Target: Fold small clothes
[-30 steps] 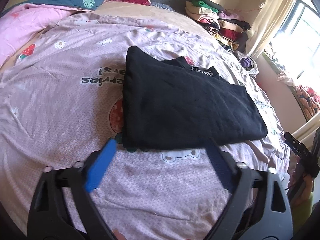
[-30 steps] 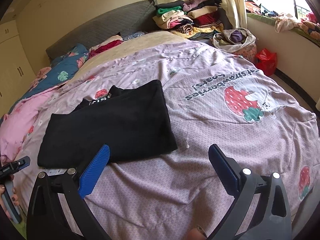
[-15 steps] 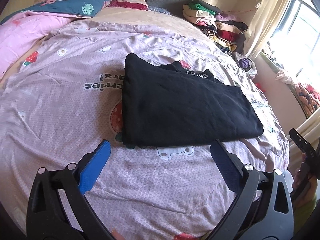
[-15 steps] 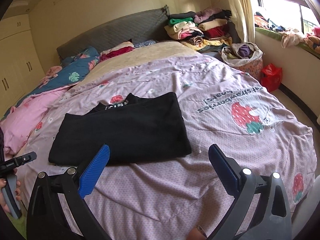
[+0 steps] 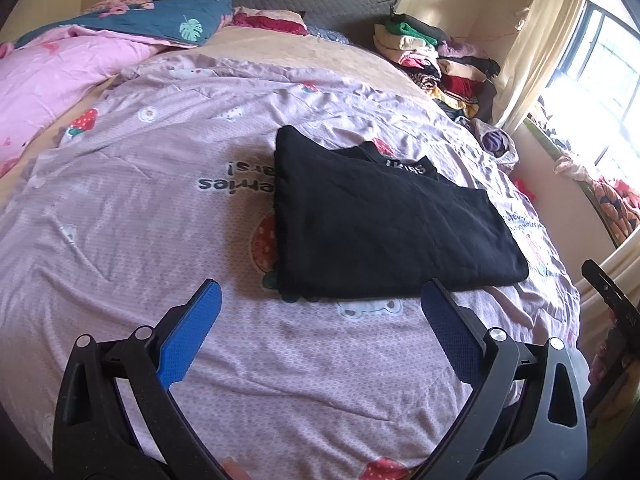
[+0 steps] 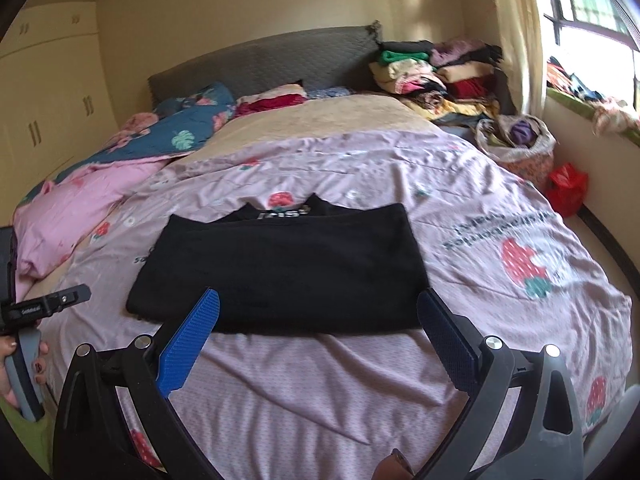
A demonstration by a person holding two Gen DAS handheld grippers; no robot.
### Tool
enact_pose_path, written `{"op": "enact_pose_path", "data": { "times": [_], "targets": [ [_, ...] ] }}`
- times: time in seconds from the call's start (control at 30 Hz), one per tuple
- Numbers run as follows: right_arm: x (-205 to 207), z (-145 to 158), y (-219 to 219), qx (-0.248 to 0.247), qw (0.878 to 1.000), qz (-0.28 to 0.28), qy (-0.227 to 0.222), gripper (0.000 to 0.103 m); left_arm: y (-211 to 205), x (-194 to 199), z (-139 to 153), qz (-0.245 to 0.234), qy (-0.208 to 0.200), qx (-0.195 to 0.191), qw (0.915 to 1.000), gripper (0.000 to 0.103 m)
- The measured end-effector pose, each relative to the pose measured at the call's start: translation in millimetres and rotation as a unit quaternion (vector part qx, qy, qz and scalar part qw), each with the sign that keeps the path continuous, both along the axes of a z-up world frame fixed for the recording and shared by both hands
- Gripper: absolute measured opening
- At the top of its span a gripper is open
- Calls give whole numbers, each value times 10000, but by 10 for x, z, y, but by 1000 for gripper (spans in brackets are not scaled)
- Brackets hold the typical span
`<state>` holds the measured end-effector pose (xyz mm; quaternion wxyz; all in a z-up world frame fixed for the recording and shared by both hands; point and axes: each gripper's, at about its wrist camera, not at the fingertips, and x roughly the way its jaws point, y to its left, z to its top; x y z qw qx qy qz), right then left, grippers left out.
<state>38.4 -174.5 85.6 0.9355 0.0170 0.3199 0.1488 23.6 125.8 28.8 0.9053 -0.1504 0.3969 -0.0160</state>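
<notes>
Both grippers were wide open and held nothing: the left gripper (image 5: 320,312) hung over the bedsheet (image 5: 120,216) short of the black garment (image 5: 384,224), and the right gripper (image 6: 318,320) hovered at its near edge. The garment (image 6: 284,268) lay mid-frame, already folded to a rectangle. A good next fold would probably pinch both near corners together, lift evenly and lay them over squarely.

Folded black garment (image 5: 384,220), open left tool (image 5: 320,320)
</notes>
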Motion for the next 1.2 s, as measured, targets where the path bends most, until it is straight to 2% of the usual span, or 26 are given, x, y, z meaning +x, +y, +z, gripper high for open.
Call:
{"op": "enact_pose_path", "data": {
  "times": [0.23,0.6,0.87,1.03,1.2],
  "targets": [
    [52,-18,373,88,9990,415,167,98,155,-5,-32,127,-10,-47,9999,93],
    [113,-90,999,-305,9951,920,206,98,467,63,-183,406,60,-129,9991,93],
    [223,-261,1483,-709,9890,1260,324,99,729,207,-313,604,150,-222,9978,93],
    [263,-393,1815,-1154,9815,1505,279,99,900,354,-387,749,192,-256,9967,93],
    [279,-531,2083,-1508,9729,1734,256,99,1003,538,-400,829,186,-118,9963,93]
  ]
}}
